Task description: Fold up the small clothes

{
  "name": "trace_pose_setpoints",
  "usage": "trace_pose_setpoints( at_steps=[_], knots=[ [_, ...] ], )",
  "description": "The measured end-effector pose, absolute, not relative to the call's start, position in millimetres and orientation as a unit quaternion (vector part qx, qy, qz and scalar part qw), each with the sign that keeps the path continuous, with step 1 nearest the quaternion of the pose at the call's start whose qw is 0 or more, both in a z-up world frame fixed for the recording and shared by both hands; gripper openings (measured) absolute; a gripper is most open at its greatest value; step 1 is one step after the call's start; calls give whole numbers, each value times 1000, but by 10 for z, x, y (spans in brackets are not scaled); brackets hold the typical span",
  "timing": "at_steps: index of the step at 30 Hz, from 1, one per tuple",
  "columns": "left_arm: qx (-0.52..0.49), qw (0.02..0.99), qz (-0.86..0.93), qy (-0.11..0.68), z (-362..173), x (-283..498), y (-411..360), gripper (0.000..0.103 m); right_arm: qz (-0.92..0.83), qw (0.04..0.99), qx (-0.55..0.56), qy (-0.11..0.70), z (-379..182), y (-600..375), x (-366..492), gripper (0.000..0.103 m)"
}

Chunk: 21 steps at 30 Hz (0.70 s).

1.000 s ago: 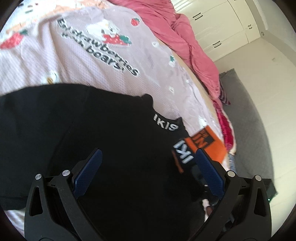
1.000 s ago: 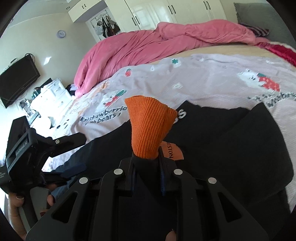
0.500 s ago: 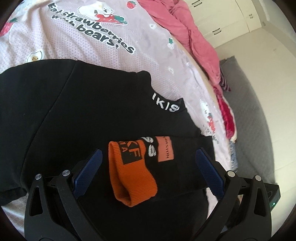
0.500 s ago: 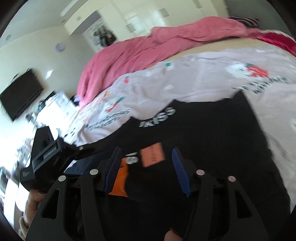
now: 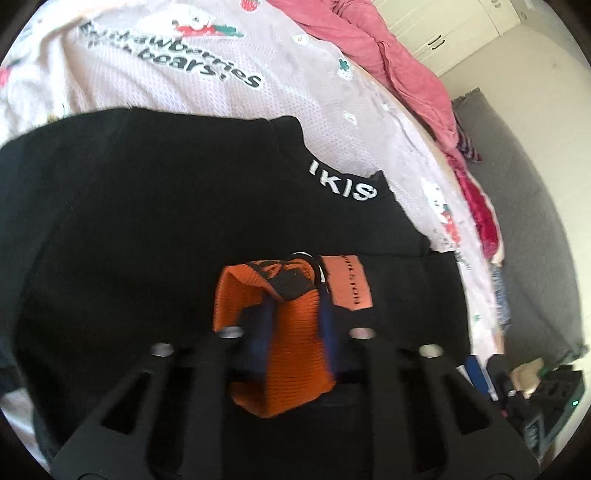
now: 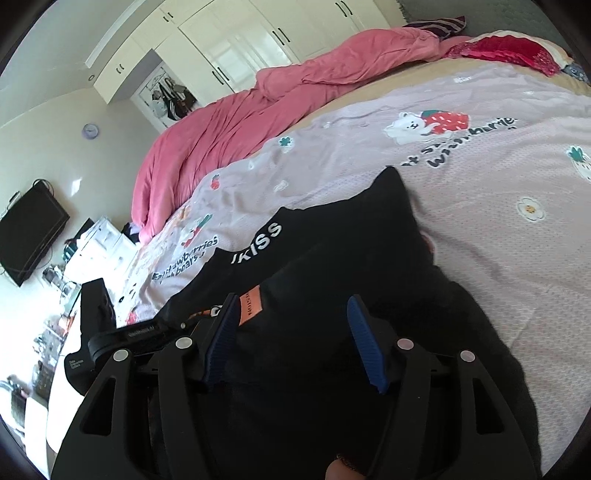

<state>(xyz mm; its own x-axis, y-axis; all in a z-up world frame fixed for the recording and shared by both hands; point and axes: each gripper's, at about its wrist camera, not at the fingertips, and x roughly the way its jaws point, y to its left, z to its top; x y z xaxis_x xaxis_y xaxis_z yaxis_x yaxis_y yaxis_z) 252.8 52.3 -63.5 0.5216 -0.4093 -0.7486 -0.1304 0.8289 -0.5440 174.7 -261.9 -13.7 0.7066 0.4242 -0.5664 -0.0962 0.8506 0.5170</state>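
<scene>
A small black sweater (image 5: pixel 155 221) with white "IKISS" collar lettering lies on the bed; it also shows in the right wrist view (image 6: pixel 369 266). Its sleeve is folded across the body and ends in an orange ribbed cuff (image 5: pixel 291 354) beside an orange label patch (image 5: pixel 345 282). My left gripper (image 5: pixel 295 325) is shut on the orange cuff. My right gripper (image 6: pixel 291 332) is open and empty, its jaws standing over the folded black sleeve, with the label patch (image 6: pixel 249 306) beside its left finger. The left gripper body (image 6: pixel 125 332) shows at the left of the right wrist view.
The lilac bedsheet (image 6: pixel 480 192) with strawberry-bear prints covers the bed. A pink duvet (image 6: pixel 258 122) is bunched at the far side. White wardrobes (image 6: pixel 258 33) stand behind. A grey rug (image 5: pixel 524 221) lies on the floor beside the bed.
My right gripper let go of the orange cuff after laying the sleeve across the sweater, and now stands open. My left gripper, open before, has closed on that cuff.
</scene>
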Motion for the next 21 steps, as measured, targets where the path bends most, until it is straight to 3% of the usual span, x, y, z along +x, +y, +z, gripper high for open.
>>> trace_pose_setpoints(
  at_steps=[2,12,21],
  knots=[
    [-275,830,-93,477,-601,2524,505,7,142,894,234,355,-132,-2664,1739,59],
    [-253,873,-74,411,-170,2329,734,7,126,899,227,353,-111,-2831,1703,59],
    [-239,872,-54,423,-179,2234,809,10,110,904,206,358,-149,-2797,1793,59]
  ],
)
